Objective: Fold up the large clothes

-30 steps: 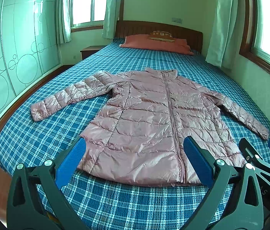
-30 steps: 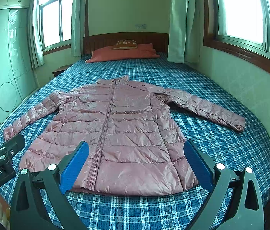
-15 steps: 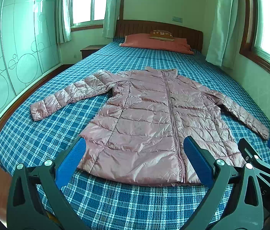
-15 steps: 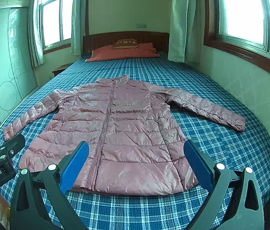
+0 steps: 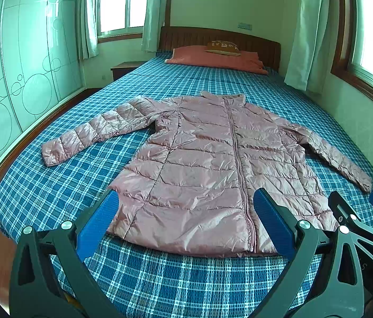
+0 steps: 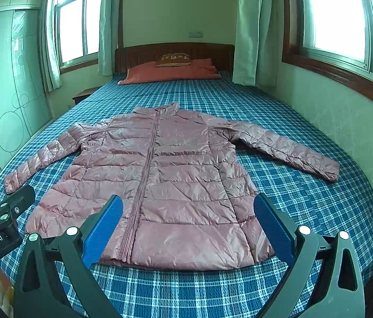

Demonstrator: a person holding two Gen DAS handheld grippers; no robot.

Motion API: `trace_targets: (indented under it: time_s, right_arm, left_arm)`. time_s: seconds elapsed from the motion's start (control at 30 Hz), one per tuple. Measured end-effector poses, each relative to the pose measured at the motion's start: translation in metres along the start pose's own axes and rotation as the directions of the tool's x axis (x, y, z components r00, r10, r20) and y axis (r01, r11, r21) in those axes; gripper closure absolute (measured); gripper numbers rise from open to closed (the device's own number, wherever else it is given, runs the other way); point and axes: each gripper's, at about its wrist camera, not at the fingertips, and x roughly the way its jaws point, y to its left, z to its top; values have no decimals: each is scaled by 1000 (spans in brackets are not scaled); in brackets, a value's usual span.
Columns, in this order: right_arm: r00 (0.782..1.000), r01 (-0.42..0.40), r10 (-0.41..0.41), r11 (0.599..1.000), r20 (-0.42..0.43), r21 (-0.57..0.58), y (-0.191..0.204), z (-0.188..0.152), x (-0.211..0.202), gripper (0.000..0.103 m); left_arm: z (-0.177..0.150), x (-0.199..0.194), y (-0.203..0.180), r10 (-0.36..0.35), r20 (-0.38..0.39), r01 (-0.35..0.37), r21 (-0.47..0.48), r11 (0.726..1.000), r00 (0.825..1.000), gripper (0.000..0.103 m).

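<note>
Hovering spread and empty, left tongs (image 5: pixel 185 221) and right tongs (image 6: pixel 187 224) face the flat pink jacket (image 6: pixel 165 175)

Jacket (image 5: pixel 205 169) flat on bed (image 5: pixel 175 286), pillow (image 5: pixel 212 58) behind at headboard (image 5: pixel 263 43), nightstand (image 5: pixel 122 69) left

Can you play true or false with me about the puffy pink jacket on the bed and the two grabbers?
1. The shiny pink quilted jacket lies spread flat on the blue checked bedsheet. True.
2. The jacket's zip is open. False: it is zipped shut up the front.
3. The left gripper is pinching the jacket's hem. False: its jaws stand wide apart, holding nothing.
4. The right gripper is open too. True.
5. Both sleeves are folded across the jacket's chest. False: each sleeve stretches out to its own side.
6. An orange-red pillow sits by the dark wooden headboard. True.
</note>
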Motion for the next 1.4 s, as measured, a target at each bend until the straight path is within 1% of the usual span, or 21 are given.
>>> trace_targets:
  time_s: [0.63, 0.77, 0.9, 1.0, 1.07, 1.13, 1.23, 1.33, 1.4]
  right_arm:
    - [1000, 1, -1, 1000, -8, -2, 0, -2, 3, 5]
    - [1000, 3, -3, 1000, -16, -5, 1, -3, 5, 5]
    - [1000, 3, -3, 1000, -26, -1, 1, -3, 11, 5]
    - [999, 1, 0, 1000, -45, 14, -4, -3, 21, 5]
    - [998, 3, -1, 999, -63, 32, -10, -4, 32, 5]
    - [997, 14, -10, 999, -77, 48, -18, -5, 45, 5]
    - [994, 40, -33, 996, -100, 74, -33, -6, 67, 5]
    - [991, 67, -53, 991, -125, 116, -54, -6, 90, 5]
    - [989, 92, -74, 985, -127, 145, -68, -6, 102, 5]
  left_arm:
    - [-7, 2, 2, 0, -7, 0, -1, 1000, 1000, 2]
    - [-12, 6, 3, 0, -16, 0, -3, 1000, 1000, 2]
    - [-10, 14, 5, -5, -25, 5, -10, 1000, 1000, 2]
    - [-5, 25, 13, -7, -38, 5, -42, 999, 999, 2]
    - [-3, 37, 22, -8, -61, 4, -72, 997, 998, 2]
    - [0, 55, 32, -17, -110, 7, -96, 995, 994, 2]
    - [1, 88, 53, -44, -197, 11, -163, 987, 979, 2]
    - [1, 115, 77, -35, -235, -20, -226, 974, 971, 2]
    - [0, 132, 100, -8, -252, -65, -283, 957, 968, 2]
